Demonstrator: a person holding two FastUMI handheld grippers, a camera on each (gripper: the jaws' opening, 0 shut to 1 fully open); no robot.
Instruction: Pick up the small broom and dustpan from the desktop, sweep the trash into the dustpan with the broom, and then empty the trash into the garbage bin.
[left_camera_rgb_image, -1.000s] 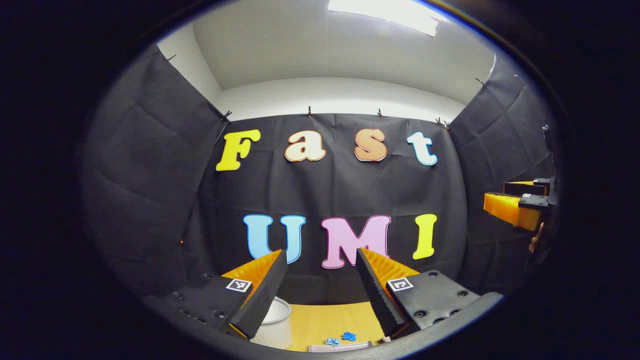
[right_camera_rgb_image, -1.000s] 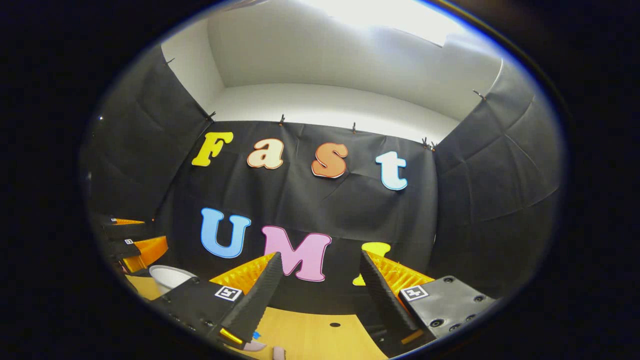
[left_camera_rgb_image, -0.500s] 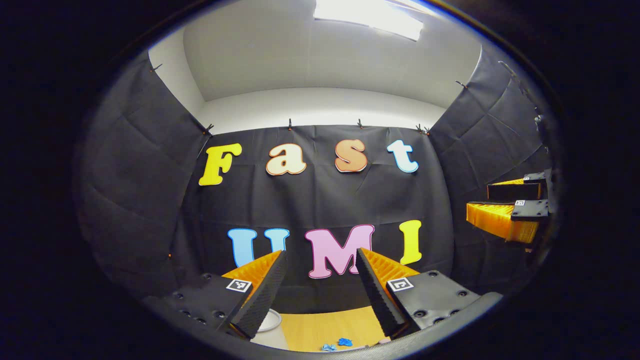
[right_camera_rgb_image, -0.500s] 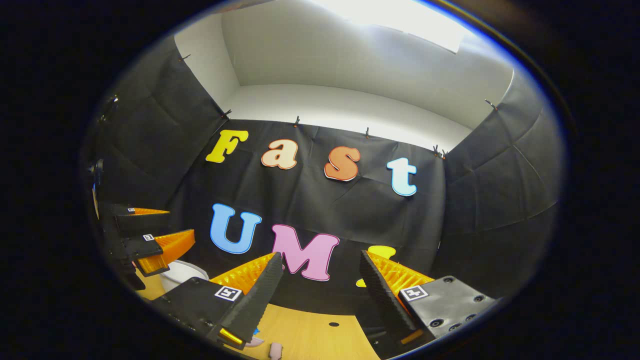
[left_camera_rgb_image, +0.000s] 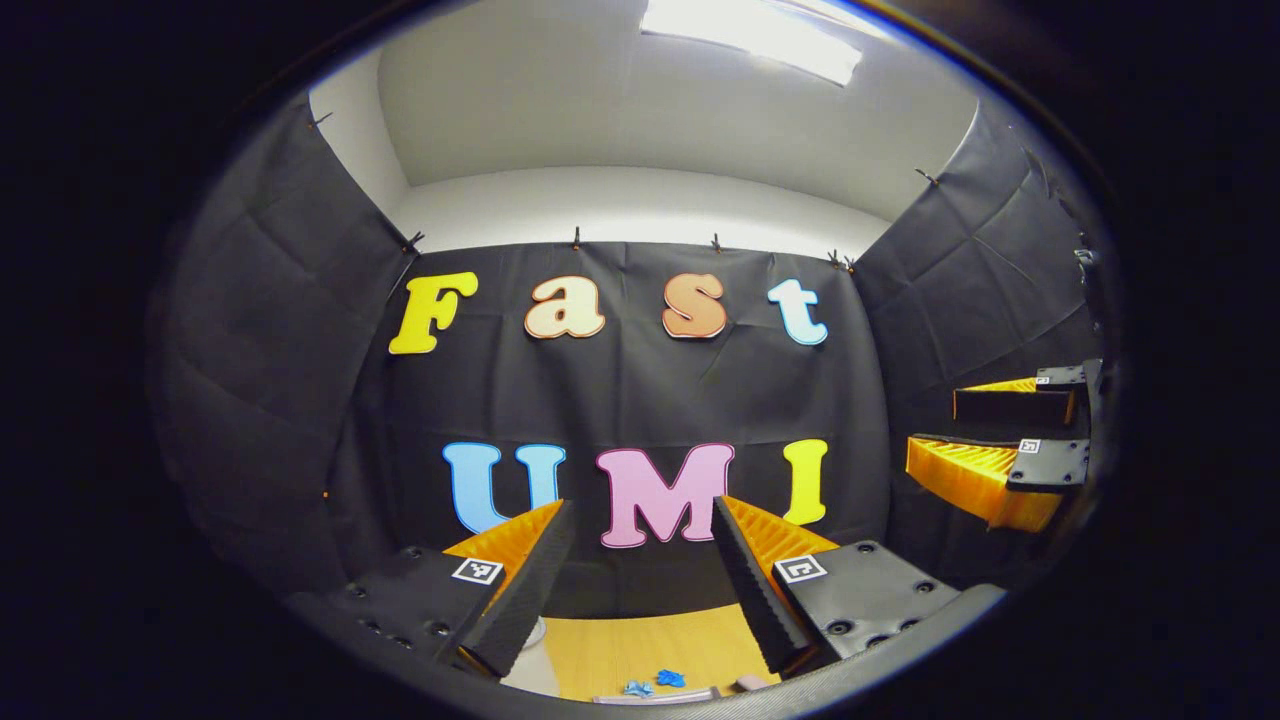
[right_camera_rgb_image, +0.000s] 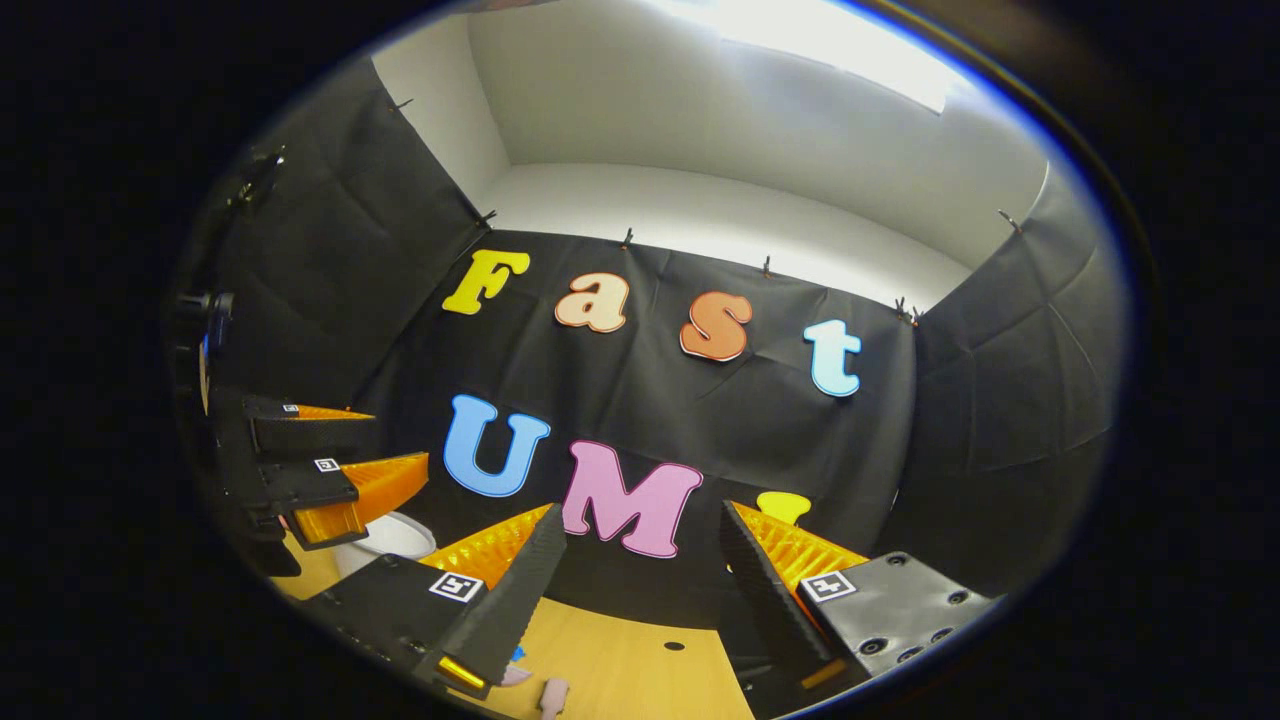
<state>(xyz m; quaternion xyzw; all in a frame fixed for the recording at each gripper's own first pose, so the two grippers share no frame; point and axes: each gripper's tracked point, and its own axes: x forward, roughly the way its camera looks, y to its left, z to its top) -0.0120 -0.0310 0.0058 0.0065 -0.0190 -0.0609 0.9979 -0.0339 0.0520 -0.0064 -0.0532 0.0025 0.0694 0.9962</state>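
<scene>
In the left gripper view my left gripper (left_camera_rgb_image: 640, 510) stands open above the wooden desktop (left_camera_rgb_image: 620, 645), nothing between its fingers. Blue trash scraps (left_camera_rgb_image: 660, 680) lie at the bottom edge, beside a pale strip (left_camera_rgb_image: 655, 694) and a pink piece (left_camera_rgb_image: 750, 683) that I cannot identify. The white garbage bin (left_camera_rgb_image: 530, 640) peeks out behind the left finger. My right gripper (left_camera_rgb_image: 935, 425) hangs open at the far right. In the right gripper view the right gripper (right_camera_rgb_image: 640, 515) is open and empty; a blue scrap (right_camera_rgb_image: 515, 655) and pink pieces (right_camera_rgb_image: 550, 692) lie under it.
The right gripper view has the white bin (right_camera_rgb_image: 395, 535) at the left, with the left gripper (right_camera_rgb_image: 400, 440) open above it. A small round hole (right_camera_rgb_image: 673, 646) marks the desktop (right_camera_rgb_image: 620, 670). Black cloth walls close the booth on three sides.
Each gripper has come further into the other's view, toward the middle. The right gripper view has tilted left. Both grippers stay open and empty.
</scene>
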